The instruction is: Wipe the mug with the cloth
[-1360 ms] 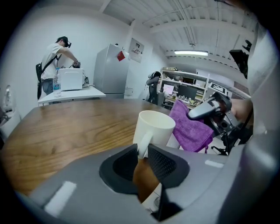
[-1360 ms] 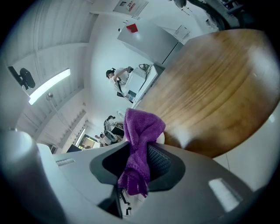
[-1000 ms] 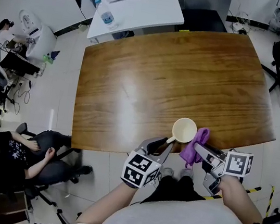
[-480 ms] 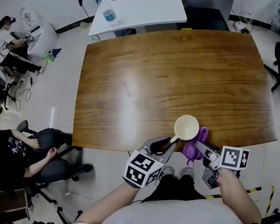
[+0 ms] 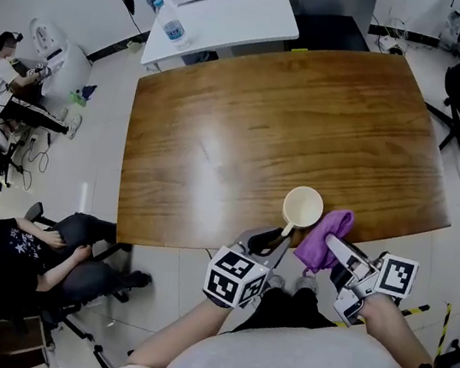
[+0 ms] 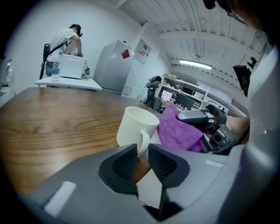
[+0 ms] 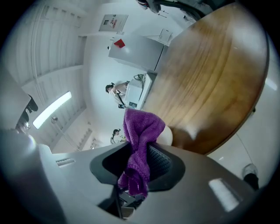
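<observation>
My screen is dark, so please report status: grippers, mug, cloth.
Left gripper shut on handle of mug. Right gripper shut on purple cloth, close beside mug, contact unclear. Mug upright near table edge. Nothing in the way.

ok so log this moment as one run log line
left gripper: shut on mug handle | right gripper: shut on purple cloth | cloth: beside mug, contact unclear | mug: upright near table edge

Lower centre of the head view: the mug (image 5: 303, 208) stands on the desk (image 5: 258, 114) near its lower edge. The cloth (image 5: 322, 239) hangs just right of it, in the right tool (image 5: 337, 250). Below-left, the left tool (image 5: 276, 236) grips the mug's handle. Upper left, a water bottle (image 5: 175, 30) stands on another desk (image 5: 239, 16).
</observation>
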A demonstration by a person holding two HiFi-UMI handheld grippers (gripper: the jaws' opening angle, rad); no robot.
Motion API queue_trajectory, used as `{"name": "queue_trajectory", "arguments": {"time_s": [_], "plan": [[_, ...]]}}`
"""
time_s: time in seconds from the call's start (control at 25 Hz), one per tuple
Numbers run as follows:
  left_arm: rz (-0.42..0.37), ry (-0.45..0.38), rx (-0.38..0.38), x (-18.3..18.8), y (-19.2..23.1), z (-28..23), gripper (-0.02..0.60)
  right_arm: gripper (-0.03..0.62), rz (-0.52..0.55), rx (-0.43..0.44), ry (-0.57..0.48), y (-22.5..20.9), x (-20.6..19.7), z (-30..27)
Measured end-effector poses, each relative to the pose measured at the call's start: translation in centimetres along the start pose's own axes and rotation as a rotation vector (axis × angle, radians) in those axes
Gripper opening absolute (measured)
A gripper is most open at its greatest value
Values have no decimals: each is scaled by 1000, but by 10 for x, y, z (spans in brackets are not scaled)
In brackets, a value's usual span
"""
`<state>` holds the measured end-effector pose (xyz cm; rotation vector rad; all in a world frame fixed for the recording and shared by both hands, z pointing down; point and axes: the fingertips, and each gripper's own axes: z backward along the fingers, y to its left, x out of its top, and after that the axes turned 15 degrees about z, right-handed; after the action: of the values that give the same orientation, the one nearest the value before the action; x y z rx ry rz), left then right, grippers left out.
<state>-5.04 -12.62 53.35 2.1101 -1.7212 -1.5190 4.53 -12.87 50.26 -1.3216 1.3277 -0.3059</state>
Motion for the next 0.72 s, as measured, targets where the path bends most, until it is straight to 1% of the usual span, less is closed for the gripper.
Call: {"name": "queue_trajectory", "arguments": {"time_s": [0.12,0.32,0.44,0.52,0.72], "plan": [[9,17,-22,0,-4,-3,75,121,-28,33,-37,13,3,-1],[4,35,-44,-3,-14,-8,74,121,-96,1,-48,5,-3,-7],[-13,38,-52,-3,-16,-10,74,121,-110,9,-43,4,-8,-17],[-26,39,-54,-3,-16,-12,71,121,-128,-15,-34,-3,-12,-22],[-36,48,-71,-1,-18,-14,69,121,-215,-69,-26,-23,-25,-32]]}}
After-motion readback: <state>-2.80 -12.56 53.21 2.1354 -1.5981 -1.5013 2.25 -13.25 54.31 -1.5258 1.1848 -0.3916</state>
